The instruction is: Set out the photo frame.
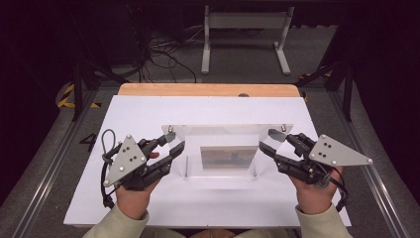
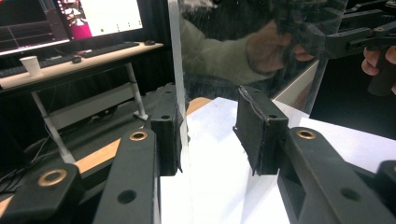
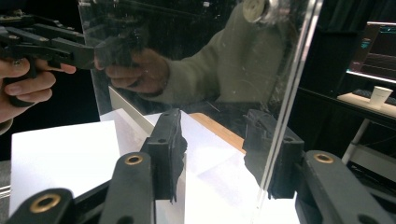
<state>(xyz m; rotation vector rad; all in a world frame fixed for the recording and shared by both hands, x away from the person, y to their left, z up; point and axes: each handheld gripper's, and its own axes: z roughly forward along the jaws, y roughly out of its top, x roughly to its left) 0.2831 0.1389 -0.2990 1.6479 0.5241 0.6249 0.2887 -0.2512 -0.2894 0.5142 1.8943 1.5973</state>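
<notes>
A clear acrylic panel stands upright on the white board, with a small screw at each top corner. My left gripper is at the panel's left edge, jaws apart on either side of it. In the left gripper view the panel runs between the open left gripper, its edge against the left pad. My right gripper straddles the right edge in the same way. In the right gripper view the panel passes through the open right gripper, with the far pad seen through the plastic.
The board lies on a wooden table. A white metal frame and loose cables sit on the floor behind. A desk with a monitor, a keyboard and a paper cup stands off to the side.
</notes>
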